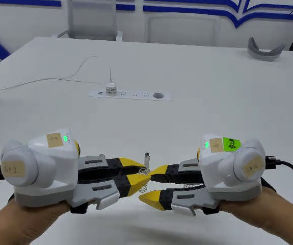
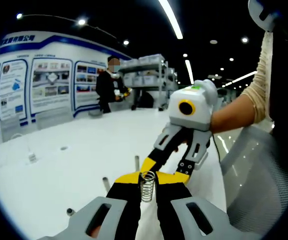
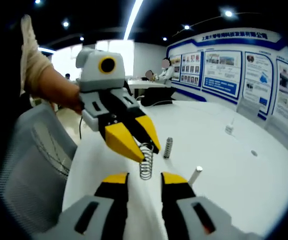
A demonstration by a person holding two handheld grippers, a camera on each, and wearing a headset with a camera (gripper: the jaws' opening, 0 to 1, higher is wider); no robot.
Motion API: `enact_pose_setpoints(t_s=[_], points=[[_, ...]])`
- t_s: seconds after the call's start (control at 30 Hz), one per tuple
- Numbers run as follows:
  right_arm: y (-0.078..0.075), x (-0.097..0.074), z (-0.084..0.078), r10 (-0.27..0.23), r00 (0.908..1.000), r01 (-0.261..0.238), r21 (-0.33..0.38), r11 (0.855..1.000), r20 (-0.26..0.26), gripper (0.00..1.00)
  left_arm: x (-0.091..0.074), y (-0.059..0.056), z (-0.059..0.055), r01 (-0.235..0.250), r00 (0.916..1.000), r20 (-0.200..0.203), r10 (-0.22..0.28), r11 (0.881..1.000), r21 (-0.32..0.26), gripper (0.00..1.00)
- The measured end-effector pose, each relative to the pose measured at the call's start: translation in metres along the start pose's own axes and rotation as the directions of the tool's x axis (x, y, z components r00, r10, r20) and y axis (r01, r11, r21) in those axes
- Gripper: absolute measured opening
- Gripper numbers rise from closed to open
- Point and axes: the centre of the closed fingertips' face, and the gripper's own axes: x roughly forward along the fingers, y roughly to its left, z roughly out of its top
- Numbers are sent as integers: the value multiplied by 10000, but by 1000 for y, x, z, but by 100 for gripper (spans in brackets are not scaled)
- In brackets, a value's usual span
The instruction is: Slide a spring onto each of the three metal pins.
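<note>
The wide white tabletop lies open ahead of both grippers as far as the flat white power strip, whose thin cable trails off to the left. Low on the left, the left gripper has its yellow-tipped jaws pinched on a small steel coil spring, held upright. Just behind it stands a bare silver metal pin. In the right gripper view a second spring stands upright nearby. The right gripper faces the left one almost tip to tip, with its jaws apart. A grey mesh chair borders the near table edge.
</note>
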Motion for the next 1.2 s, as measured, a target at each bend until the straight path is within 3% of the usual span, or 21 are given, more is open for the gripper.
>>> enact_pose_setpoints(t_s=[0.3, 0.6, 0.9, 1.2], points=[[-9, -25, -1, -653, 9977, 649, 250, 9976, 156, 38, 6, 19, 9, -504, 9983, 284, 505, 9987, -48, 10], [-17, -51, -12, -1279, 9917, 1269, 555, 9904, 147, 40, 15, 40, 10, -1080, 9929, 469, 1094, 9937, -305, 10], [-30, -76, -22, -2191, 9751, 2144, 1087, 9707, 334, 41, 26, 60, 12, -1433, 9876, 555, 1465, 9880, -577, 9], [-41, -92, -34, -2861, 9576, 2783, 1494, 9488, 332, 44, 34, 72, 8, -1622, 9852, 444, 1658, 9839, -754, 9]])
